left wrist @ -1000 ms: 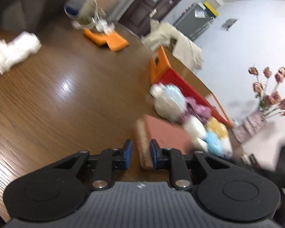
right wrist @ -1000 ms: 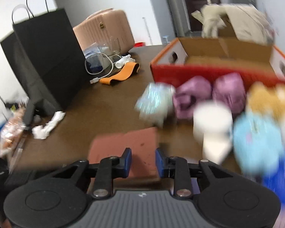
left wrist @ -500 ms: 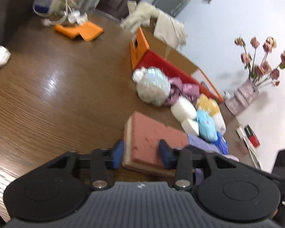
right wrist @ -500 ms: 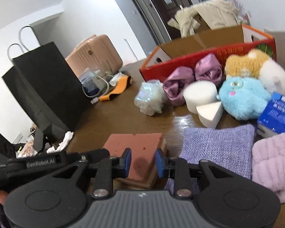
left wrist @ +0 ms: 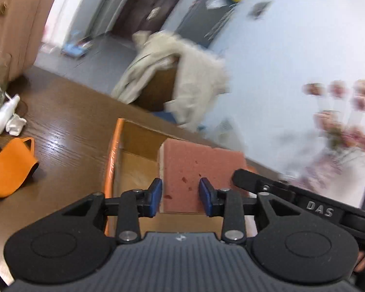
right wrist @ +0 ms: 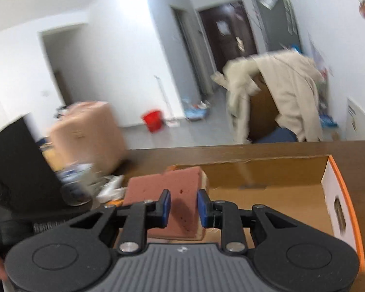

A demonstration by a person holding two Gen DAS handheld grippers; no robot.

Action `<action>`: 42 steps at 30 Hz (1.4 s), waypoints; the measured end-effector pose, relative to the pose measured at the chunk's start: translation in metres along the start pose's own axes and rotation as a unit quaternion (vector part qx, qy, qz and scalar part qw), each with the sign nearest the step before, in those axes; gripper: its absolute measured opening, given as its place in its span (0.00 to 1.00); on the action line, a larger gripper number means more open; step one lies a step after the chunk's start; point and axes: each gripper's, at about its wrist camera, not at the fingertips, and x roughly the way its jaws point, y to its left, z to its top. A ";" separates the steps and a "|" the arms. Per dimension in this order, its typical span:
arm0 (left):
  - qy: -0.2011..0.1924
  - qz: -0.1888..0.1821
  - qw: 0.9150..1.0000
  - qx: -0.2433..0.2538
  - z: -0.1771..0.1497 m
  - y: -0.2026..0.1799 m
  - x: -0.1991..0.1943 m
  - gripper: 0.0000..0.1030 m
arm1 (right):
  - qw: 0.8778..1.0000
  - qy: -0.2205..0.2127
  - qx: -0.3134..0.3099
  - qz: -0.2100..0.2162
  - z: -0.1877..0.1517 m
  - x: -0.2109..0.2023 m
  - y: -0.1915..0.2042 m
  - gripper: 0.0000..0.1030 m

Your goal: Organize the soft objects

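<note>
A: Why both grippers on one sponge (left wrist: 197, 168)?

B: It's wide and floppy. Left gripper (left wrist: 180, 196) and right gripper (right wrist: 181, 208) each have jaws closing on it, above the open box (right wrist: 328, 177).

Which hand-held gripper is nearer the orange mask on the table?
Left. The left hand-held gripper, jaws closing on the pink sponge, sits beside the orange mask; the right hand-held gripper holds the sponge's far side.

Each camera sits just behind its own jaws, angled down and forward. Both views close in on the sponge (left wrist: 197, 168) (right wrist: 168, 189) above the box (left wrist: 114, 160) (right wrist: 333, 177), sharing the table (left wrist: 68, 126) (right wrist: 231, 150) and draped chair (left wrist: 182, 77) (right wrist: 287, 92).
</note>
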 end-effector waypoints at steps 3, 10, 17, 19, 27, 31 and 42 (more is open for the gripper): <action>0.012 0.053 0.998 0.024 0.015 -0.001 0.056 0.32 | 0.998 0.044 0.026 -0.022 0.017 0.071 -0.029 0.21; 0.031 0.115 0.988 0.094 0.024 0.000 0.099 0.36 | 0.995 0.078 0.061 -0.018 0.003 0.140 -0.056 0.27; 0.000 0.117 0.987 0.113 0.030 -0.003 0.083 0.52 | 0.995 0.060 0.075 -0.024 0.005 0.125 -0.052 0.36; -0.006 0.113 0.988 0.108 0.036 -0.007 0.066 0.53 | 0.996 0.046 0.068 -0.025 0.013 0.105 -0.046 0.42; -0.078 0.096 0.981 0.152 0.034 -0.053 -0.067 0.75 | 0.998 -0.026 0.001 -0.064 0.037 -0.041 -0.007 0.68; -0.107 0.098 0.972 0.186 0.012 -0.066 -0.130 0.83 | 0.995 -0.050 -0.030 -0.083 0.026 -0.114 -0.001 0.78; -0.159 0.061 0.956 0.240 -0.108 -0.066 -0.252 0.97 | 0.985 -0.118 -0.059 -0.108 -0.080 -0.254 0.002 0.87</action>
